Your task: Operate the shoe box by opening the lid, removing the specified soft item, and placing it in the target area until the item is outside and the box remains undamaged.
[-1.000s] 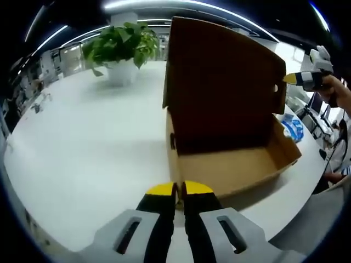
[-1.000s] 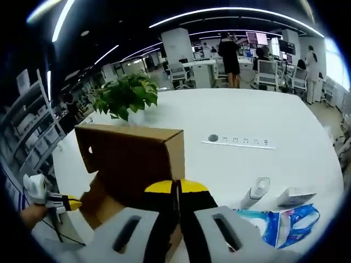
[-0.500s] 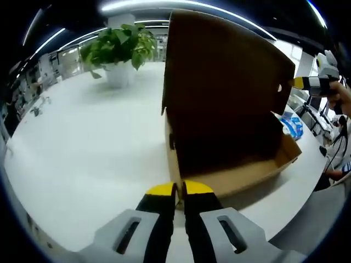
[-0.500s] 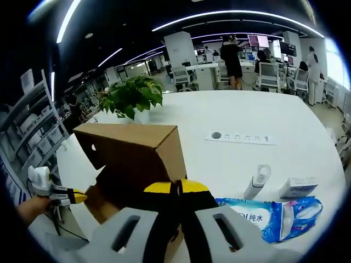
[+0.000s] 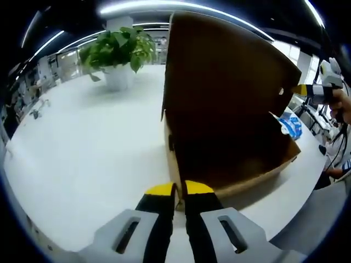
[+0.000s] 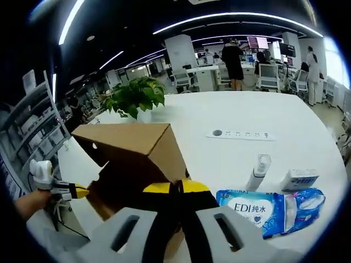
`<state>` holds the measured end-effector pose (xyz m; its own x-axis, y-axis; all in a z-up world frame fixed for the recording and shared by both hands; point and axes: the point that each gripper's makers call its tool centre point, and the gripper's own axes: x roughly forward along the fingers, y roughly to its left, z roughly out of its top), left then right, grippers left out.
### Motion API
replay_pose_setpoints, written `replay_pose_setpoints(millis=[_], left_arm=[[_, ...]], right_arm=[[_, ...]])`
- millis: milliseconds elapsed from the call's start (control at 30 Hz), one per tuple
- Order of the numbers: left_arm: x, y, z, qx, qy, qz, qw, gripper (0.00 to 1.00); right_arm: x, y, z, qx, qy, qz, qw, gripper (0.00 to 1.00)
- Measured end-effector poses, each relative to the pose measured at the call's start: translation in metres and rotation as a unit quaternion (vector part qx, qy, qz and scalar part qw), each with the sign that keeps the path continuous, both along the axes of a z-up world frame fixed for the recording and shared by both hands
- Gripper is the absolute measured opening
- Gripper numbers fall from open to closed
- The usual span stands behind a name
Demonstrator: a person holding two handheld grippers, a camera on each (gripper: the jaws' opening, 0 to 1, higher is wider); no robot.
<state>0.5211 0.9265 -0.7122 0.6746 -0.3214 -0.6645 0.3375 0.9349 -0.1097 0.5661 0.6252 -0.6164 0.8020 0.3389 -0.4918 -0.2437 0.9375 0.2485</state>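
A brown cardboard shoe box (image 5: pixel 236 164) stands on the white table (image 5: pixel 82 153). Its lid (image 5: pixel 219 82) is raised and leans over the dark inside, which hides the contents. My left gripper (image 5: pixel 176 190) is shut, its yellow tips at the box's near corner; I cannot tell whether they pinch cardboard. In the right gripper view my right gripper (image 6: pixel 176 187) is shut against the box (image 6: pixel 131 164) below the lid's corner. The right gripper (image 5: pixel 312 92) is also seen just off the lid's right edge. The left gripper (image 6: pixel 68 190) sits by the box's far corner.
A potted plant (image 5: pixel 118 52) stands at the table's back. Right of the box lie a blue tissue pack (image 6: pixel 263 211), a white bottle (image 6: pixel 259 171), a small white carton (image 6: pixel 299 179) and a power strip (image 6: pixel 241 134). People stand by desks (image 6: pixel 236 55) behind.
The lid has tilted further over the box toward the left gripper. The right gripper has drifted slightly away from the lid's edge. Both grippers stay shut.
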Motion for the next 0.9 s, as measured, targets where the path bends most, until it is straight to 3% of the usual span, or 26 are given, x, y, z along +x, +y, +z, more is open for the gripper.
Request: replay_pose_setpoints(millis=[400, 667, 900], left_arm=[[0.003, 0.006, 0.011, -0.009, -0.016, 0.009, 0.9998, 0.09], [0.011, 0.008, 0.038, -0.005, -0.056, -0.001, 0.9984, 0.14], [0.015, -0.006, 0.058, -0.001, -0.096, -0.035, 0.9948, 0.21]], right_arm=[[-0.015, 0.003, -0.011, -0.014, -0.010, 0.008, 0.9998, 0.04], [-0.025, 0.006, -0.020, -0.038, -0.018, 0.029, 0.9987, 0.06], [-0.034, 0.009, -0.030, -0.052, -0.020, 0.049, 0.9972, 0.09]])
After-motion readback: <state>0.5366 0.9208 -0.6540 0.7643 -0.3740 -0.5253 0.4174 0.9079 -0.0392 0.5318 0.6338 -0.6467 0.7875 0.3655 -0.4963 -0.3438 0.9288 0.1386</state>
